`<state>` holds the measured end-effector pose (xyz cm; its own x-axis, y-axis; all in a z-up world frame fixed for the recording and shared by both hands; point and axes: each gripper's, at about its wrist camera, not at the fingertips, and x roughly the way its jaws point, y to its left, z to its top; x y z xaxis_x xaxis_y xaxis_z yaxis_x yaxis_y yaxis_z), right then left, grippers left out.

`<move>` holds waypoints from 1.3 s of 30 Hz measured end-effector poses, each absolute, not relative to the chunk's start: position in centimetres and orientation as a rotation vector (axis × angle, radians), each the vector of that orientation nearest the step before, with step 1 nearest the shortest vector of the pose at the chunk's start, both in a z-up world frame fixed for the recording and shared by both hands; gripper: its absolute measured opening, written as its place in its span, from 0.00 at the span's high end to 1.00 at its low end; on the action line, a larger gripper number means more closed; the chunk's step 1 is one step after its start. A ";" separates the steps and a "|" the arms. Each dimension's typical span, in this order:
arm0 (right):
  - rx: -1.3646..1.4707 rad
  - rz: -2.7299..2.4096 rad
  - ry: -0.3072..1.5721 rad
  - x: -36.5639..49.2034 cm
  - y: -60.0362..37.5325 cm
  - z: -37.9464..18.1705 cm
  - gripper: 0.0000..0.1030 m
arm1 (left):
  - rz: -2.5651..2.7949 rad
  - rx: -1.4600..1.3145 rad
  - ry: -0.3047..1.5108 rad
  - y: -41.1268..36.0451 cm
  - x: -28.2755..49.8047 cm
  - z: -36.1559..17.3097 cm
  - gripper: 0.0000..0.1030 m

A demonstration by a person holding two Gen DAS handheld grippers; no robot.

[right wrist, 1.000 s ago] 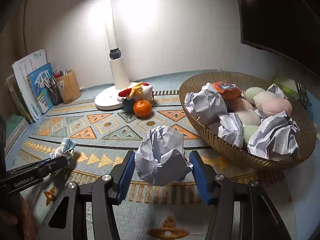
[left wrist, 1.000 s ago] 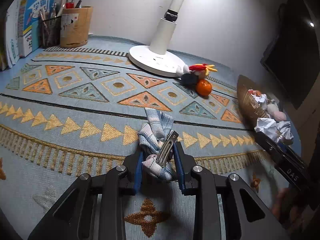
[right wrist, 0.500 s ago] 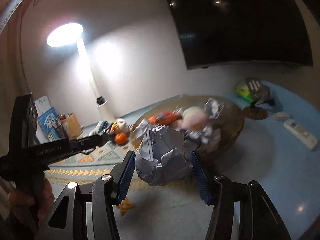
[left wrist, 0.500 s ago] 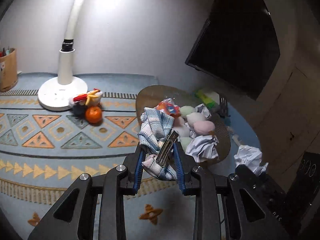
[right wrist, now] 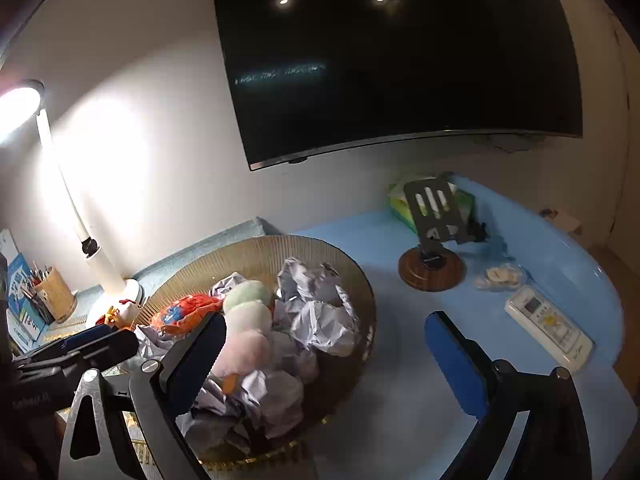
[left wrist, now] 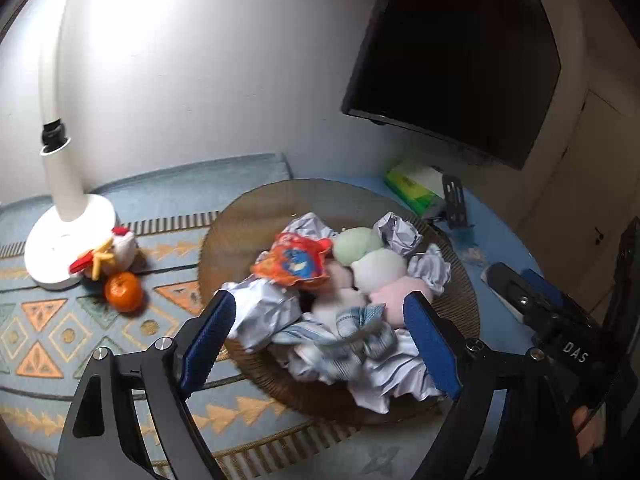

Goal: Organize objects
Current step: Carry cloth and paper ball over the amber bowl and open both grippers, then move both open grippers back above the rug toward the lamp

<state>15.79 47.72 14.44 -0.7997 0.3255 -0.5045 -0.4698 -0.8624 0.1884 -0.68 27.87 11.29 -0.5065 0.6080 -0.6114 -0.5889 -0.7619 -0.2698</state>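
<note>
Both grippers are hanging over the woven basket with their fingers spread wide and nothing between them. Through the gap of the left gripper you can see the plaid cloth hair clip lying blurred on top of the pile at the near side of the basket, touching the crumpled paper balls around it. The right gripper sits above the same heap, next to the pastel plush balls and an orange snack packet.

Handling-wise, my read: everything in that basket is light and squishy. The paper balls will crush a bit and hold fine in a soft pinch across the middle. The hair clip is floppy fabric over what looks like a stiff metal clip, so I'd pinch it across the clip and not by a loose fold, otherwise it'll dangle and slide out. The plush balls are round and springy, so they could pop sideways if grabbed off-centre.

Left on the patterned mat, well apart from the basket: a tangerine touching a little chicken plush by the lamp base. The tangerine is firm, smooth and round, so go across the widest part and don't squeeze hard. The chicken is soft, so take it by the body.
</note>
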 end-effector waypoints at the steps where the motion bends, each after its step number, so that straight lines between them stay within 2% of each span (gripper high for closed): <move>1: -0.647 2.600 0.459 16.9 47.5 13.7 0.03 | 2.260 -0.935 -0.038 26.4 -0.4 11.0 0.17; 5: -0.630 2.590 0.508 19.7 44.9 12.0 0.03 | 2.352 -0.958 -0.120 18.9 0.4 10.3 0.13; 7: -0.585 2.629 0.518 20.2 42.5 12.1 0.03 | 2.418 -0.954 -0.195 14.7 1.2 10.1 0.02; 12: -0.647 2.830 0.454 16.9 35.2 14.1 0.03 | 2.588 -0.981 -0.336 6.5 2.2 9.8 0.01; 16: -0.840 2.926 0.436 12.7 30.2 11.9 0.02 | 2.709 -0.982 -0.279 2.8 2.4 9.1 0.01; 18: -0.946 2.897 0.448 11.0 28.8 9.5 0.04 | 2.694 -1.029 -0.286 1.7 1.9 7.4 0.01; 20: -0.965 2.899 0.465 10.8 28.2 7.7 0.14 | 2.559 -1.091 -0.382 0.7 1.2 5.1 0.01; 22: -0.938 2.909 0.344 11.1 27.2 8.0 0.17 | 2.478 -1.147 -0.445 0.3 0.8 3.4 0.01; 25: -0.916 2.925 0.245 11.3 26.2 7.9 0.09 | 2.470 -1.182 -0.467 0.4 0.6 2.6 0.01; 28: -0.982 2.892 0.155 10.3 25.3 7.5 0.09 | 2.495 -1.133 -0.416 1.0 1.2 3.0 0.01; 34: -1.027 2.869 0.194 9.8 25.8 7.1 0.09 | 2.555 -1.110 -0.226 2.8 2.1 3.3 0.01; 39: -1.051 2.854 0.176 9.5 25.6 6.9 0.08 | 2.521 -1.139 -0.236 2.8 1.8 3.0 0.01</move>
<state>9.47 25.60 6.92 -0.7577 0.0493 -0.6507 -0.1288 -0.9888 0.0750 1.78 2.76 2.96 -0.6088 0.3919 -0.6898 -0.2568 -0.9200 -0.2961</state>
